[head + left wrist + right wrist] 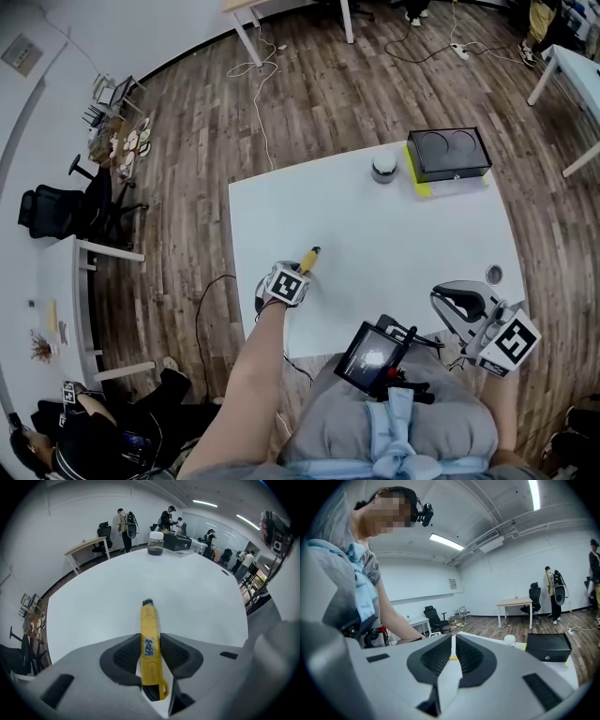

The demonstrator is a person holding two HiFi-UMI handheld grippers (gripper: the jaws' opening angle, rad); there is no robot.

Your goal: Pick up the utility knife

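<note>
1. Closest to the lens, my left gripper (150,635) clamped the yellow utility knife (148,618) at its middle.
2. It lay on the white table (201,597), low centre of frame, nose pointing up-frame.
3. At the head view's lower right, my right gripper (453,638) had its jaws drawn together, empty.

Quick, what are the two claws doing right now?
Left claw: closed on the yellow knife lying on the table.
Right claw: closed or nearly so, holding nothing.
</note>
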